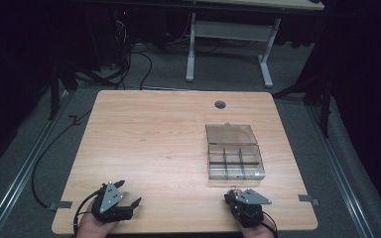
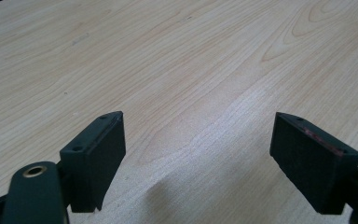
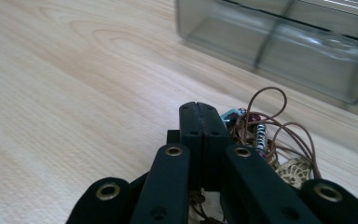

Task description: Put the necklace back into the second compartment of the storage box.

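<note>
My right gripper (image 1: 232, 195) rests at the table's near right edge, its jaws pressed flat together (image 3: 199, 108). A tangle of brown cord with a silver coil and a brass filigree charm (image 3: 266, 135) lies against the right side of those jaws; I cannot tell whether a strand is pinched between them. In the high view the tangle (image 1: 235, 190) shows just at the gripper's tip. A clear plastic compartment box (image 1: 211, 163) stands just beyond, its lid (image 1: 230, 134) laid open away from me. My left gripper (image 1: 130, 192) sits at the near left, jaws wide apart (image 2: 199, 116) over bare wood.
The wooden table (image 1: 154, 134) has a cable hole (image 1: 220, 104) near its far edge. The box's near wall (image 3: 279, 51) stands close in front of my right gripper. Beyond the table are grey carpet, cables and a white desk frame (image 1: 228, 34).
</note>
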Demonstrator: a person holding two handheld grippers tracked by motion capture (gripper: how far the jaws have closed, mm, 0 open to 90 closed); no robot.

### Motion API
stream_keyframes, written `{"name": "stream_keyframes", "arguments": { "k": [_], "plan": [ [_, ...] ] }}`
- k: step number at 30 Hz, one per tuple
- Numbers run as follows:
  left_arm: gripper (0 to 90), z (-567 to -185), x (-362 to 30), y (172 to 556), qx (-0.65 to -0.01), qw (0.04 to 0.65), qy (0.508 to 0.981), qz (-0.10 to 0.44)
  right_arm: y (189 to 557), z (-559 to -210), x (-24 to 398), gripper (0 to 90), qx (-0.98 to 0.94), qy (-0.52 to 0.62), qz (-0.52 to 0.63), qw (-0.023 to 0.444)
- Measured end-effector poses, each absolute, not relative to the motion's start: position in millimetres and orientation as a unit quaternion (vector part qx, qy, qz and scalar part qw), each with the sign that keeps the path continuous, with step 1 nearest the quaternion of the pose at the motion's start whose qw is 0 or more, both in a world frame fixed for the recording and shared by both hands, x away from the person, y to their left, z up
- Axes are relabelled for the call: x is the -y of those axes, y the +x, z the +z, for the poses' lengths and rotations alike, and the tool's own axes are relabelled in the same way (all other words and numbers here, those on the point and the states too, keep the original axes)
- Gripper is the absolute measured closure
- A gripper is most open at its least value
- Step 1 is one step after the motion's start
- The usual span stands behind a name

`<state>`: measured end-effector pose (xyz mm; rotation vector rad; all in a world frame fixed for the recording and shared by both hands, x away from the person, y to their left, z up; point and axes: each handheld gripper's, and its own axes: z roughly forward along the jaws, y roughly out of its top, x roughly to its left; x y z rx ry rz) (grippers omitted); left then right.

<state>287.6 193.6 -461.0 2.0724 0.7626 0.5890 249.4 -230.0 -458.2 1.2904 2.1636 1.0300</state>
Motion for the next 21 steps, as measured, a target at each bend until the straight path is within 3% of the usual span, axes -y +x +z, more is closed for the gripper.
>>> {"name": "stream_keyframes", "arguments": {
  "k": [11,21],
  "plan": [
    [18.5,-461,-193,288,-0.303,0.414,0.826,0.235,250,-458,260,89.9,-0.746,0.510,0.367,0.220],
    [18.6,-461,-194,287,-0.303,0.416,0.825,0.233,241,-439,305,81.2,-0.690,0.549,0.393,0.260]
  ]
}}
